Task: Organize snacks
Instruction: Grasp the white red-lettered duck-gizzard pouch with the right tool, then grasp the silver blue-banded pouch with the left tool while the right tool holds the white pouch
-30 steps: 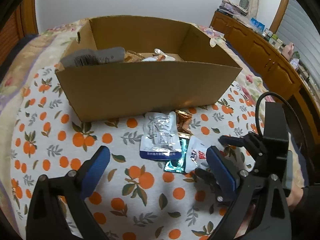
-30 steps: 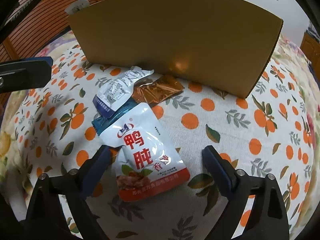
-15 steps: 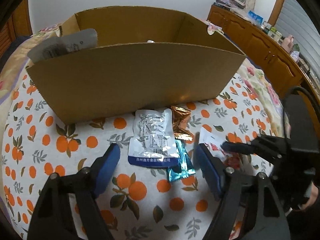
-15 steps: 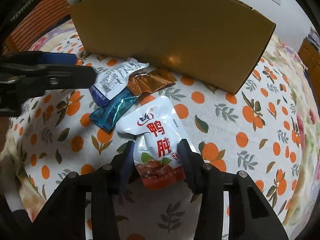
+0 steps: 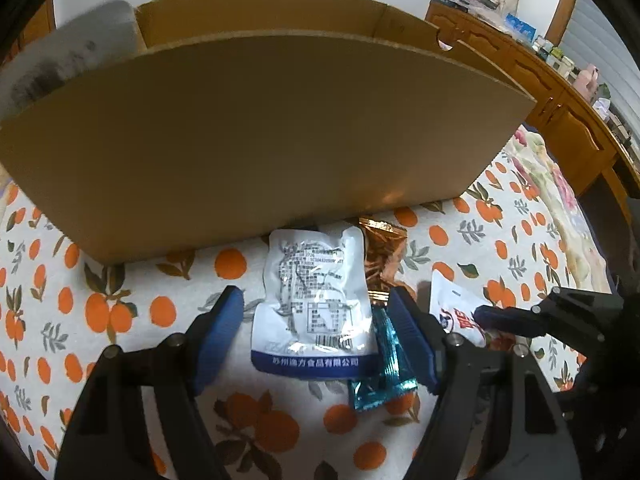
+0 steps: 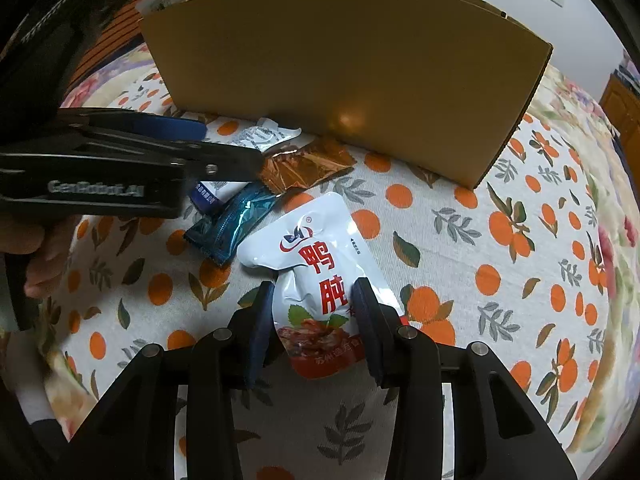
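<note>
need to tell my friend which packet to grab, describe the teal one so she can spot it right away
Find the big cardboard box on the orange-print cloth; a small cluster of snack packets lies before its front wall. The teal foil packet is the slim, shiny blue-green one, partly tucked under the white pouch with a blue band, below the copper-brown wrapper.

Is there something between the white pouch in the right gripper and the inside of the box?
Yes. The near wall of the cardboard box rises between the white pouch, pinched by the right gripper, and the interior.
</note>
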Demonstrator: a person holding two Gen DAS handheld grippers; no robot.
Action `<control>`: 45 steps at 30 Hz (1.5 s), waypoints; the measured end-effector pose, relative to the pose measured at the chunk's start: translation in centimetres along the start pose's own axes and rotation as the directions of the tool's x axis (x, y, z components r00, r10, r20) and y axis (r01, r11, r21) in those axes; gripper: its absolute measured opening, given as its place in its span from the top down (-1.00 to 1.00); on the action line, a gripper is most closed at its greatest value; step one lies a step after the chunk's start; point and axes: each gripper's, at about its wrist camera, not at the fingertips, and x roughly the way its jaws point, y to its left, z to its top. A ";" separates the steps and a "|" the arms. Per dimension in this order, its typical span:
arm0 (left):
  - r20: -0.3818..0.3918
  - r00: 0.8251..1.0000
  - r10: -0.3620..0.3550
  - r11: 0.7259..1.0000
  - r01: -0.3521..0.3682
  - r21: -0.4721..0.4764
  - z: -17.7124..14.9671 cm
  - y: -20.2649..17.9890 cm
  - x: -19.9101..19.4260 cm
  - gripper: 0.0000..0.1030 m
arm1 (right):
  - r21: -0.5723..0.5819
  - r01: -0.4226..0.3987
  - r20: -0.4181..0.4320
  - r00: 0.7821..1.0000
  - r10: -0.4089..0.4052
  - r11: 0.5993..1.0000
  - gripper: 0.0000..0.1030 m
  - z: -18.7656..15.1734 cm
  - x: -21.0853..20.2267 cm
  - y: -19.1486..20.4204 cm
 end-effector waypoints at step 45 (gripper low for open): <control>-0.128 0.992 -0.007 0.999 0.013 0.043 -0.6 0.0 -1.7 1.00 | 0.073 -0.095 0.071 0.993 0.090 0.993 0.39 0.4 -1.3 -2.1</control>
